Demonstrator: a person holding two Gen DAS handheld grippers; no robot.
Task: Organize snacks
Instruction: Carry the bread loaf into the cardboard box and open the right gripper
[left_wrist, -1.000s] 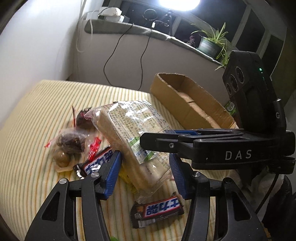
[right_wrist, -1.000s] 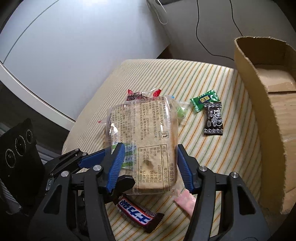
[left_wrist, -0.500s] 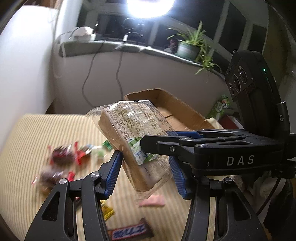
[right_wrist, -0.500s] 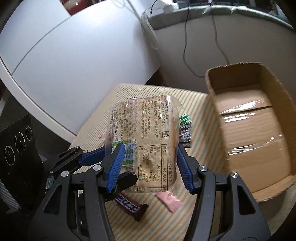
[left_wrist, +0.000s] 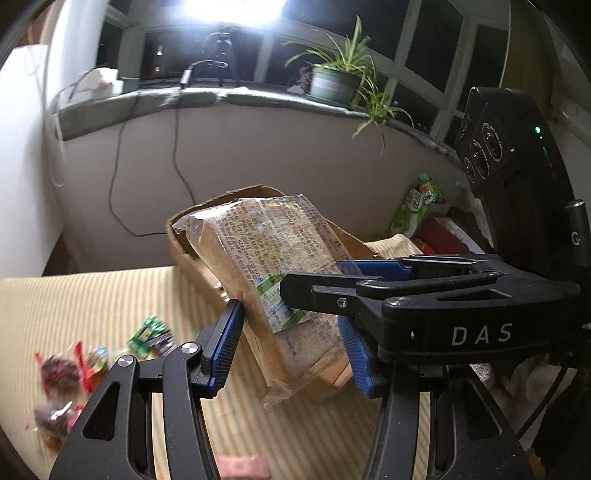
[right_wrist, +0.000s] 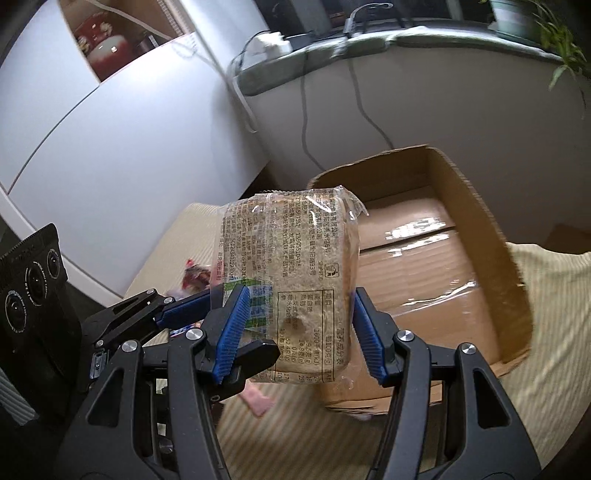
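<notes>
A bag of sliced bread (left_wrist: 273, 273) in clear printed wrap is held in the air by both grippers. My left gripper (left_wrist: 291, 354) is shut on its lower end, and my right gripper (right_wrist: 299, 332) is shut on it from the other side. The bread (right_wrist: 295, 266) hangs at the near edge of an open cardboard box (right_wrist: 480, 236), whose rim (left_wrist: 207, 210) shows behind the loaf in the left wrist view. Small wrapped snacks (left_wrist: 147, 334) lie on the striped yellow cloth (left_wrist: 74, 295) at the lower left.
A pink wrapper (right_wrist: 256, 400) lies on the cloth below the bread. A green snack bag (left_wrist: 417, 206) and a red item (left_wrist: 443, 232) sit beyond the box. A windowsill with a potted plant (left_wrist: 332, 81) and cables runs behind.
Both grippers have lifted the bread higher and carried it toward the cardboard box. The loose snacks on the cloth have dropped to the lower left of the left wrist view.
</notes>
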